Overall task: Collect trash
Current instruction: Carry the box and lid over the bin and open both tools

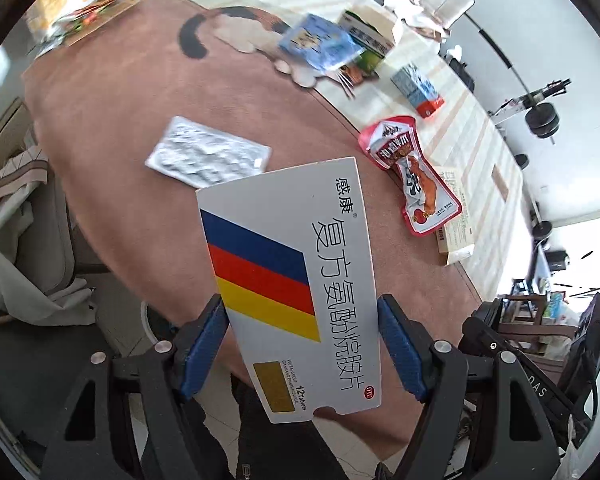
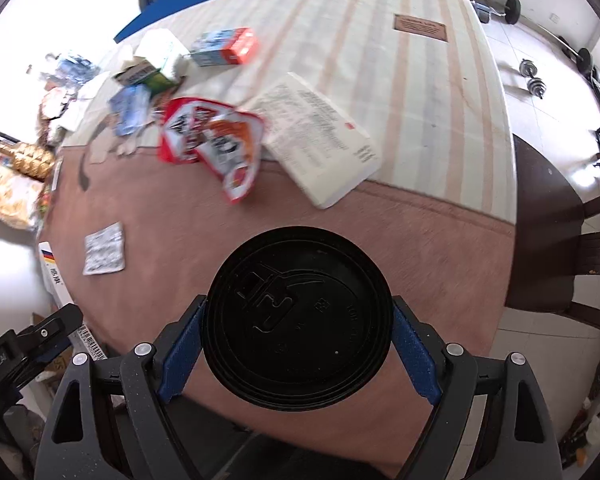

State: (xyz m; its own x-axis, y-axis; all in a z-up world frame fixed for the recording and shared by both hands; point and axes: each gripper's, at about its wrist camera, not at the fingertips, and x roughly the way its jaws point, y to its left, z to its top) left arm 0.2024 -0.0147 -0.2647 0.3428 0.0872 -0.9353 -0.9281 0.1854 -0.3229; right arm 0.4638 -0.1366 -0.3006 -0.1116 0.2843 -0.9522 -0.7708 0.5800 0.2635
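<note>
Both hands were loaded and up off the table [image 2: 400, 240]: the left gripper [image 1: 302, 350] pinched the flat pill box [image 1: 288, 280] by its long edges, and the right gripper [image 2: 298, 354] squeezed the black cup lid [image 2: 298, 316] across its rim. Steady pressure mattered, since that thin card could easily pivot loose. The blister pack [image 1: 208, 156] and snack wrapper [image 1: 410, 172] waited mid-table.

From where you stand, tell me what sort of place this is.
Probably a lived-in home room that doubles as a workout space: a cloth-covered table strewn with packaging, a wooden chair beside it, and dumbbells on the tiled floor.
</note>
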